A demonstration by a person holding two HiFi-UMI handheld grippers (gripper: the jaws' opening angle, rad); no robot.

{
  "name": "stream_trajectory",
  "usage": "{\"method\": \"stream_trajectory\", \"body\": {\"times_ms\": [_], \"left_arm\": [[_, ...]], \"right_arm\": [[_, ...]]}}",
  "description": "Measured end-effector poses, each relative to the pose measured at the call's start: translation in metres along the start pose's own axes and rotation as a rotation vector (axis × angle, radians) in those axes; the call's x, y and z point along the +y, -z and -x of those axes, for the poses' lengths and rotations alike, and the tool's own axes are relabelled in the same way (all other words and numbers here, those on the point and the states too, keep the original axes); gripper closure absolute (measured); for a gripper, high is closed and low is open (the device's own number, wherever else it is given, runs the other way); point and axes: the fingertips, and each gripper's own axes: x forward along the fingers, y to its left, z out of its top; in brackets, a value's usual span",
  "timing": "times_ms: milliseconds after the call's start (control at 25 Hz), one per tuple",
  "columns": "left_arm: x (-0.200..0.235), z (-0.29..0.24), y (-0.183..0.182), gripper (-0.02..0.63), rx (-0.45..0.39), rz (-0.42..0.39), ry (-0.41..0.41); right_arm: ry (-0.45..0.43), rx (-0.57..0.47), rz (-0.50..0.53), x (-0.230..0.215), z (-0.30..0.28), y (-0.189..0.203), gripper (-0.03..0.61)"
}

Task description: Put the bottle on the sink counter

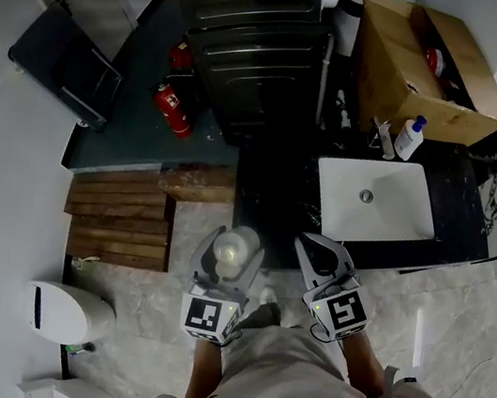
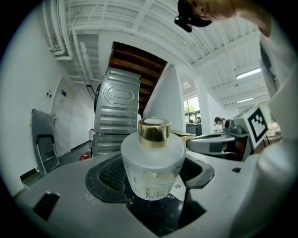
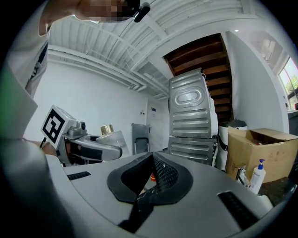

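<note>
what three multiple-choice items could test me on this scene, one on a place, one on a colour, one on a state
1. Where does the pump bottle stand?
A on the wooden steps
B on the counter beside the cardboard box
C on the floor

2. What colour is the cap of the frosted bottle in the left gripper?
A red
B gold
C black

3. How is the right gripper?
A shut, empty
B shut on the bottle
C wide open

Key: B, the head view shows it upright on the dark counter; B, the left gripper view shows a gold cap; A, its jaws meet with nothing between.
</note>
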Motion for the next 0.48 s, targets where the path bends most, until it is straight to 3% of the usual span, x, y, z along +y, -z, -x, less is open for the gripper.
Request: {"method": "stream_trajectory", "body": {"times_ms": [480], "left_arm": [[0.063,-0.051,0.008,0.285,0.018,-0.008,0.082]], "right_arm": [[0.078,0.018,-0.020,-0.013,-0.075,0.001,0.580]]}}
